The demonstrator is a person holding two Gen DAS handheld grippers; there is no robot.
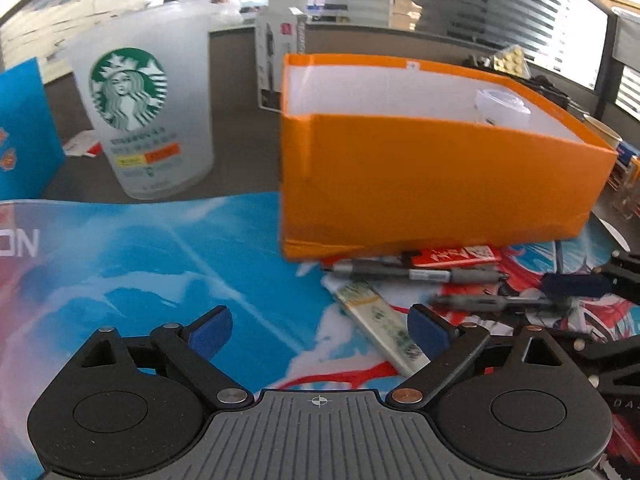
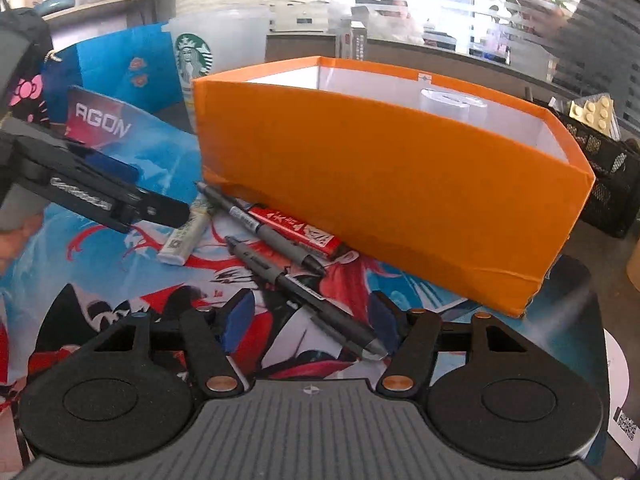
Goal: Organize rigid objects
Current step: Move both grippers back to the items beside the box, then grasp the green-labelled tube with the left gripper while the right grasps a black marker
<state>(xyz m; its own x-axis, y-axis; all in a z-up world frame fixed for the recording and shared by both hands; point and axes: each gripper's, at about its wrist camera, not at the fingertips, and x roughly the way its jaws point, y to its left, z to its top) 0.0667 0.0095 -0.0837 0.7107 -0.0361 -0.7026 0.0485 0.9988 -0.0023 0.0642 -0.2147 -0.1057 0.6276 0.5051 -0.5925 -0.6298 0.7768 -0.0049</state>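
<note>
In the left wrist view my left gripper (image 1: 320,332) stands wide open low over the printed desk mat (image 1: 160,264). A white and green stick pack (image 1: 380,324) lies between its jaws, close to the right pad and untouched. In the right wrist view my right gripper (image 2: 311,320) is open around a black pen (image 2: 316,292) that lies slanted on the mat, its tip near the right pad, with gaps on both sides. A second grey pen (image 2: 272,232) and a red pack (image 2: 296,232) rest against the orange box (image 2: 380,184), which holds a clear lidded cup (image 2: 444,104).
A Starbucks cup (image 1: 144,112) stands left of the orange box (image 1: 420,168), with a blue paper bag (image 2: 120,68) behind it. A black mesh holder (image 2: 608,172) sits to the box's right. A finger of the left gripper (image 2: 160,208) reaches in beside the pens.
</note>
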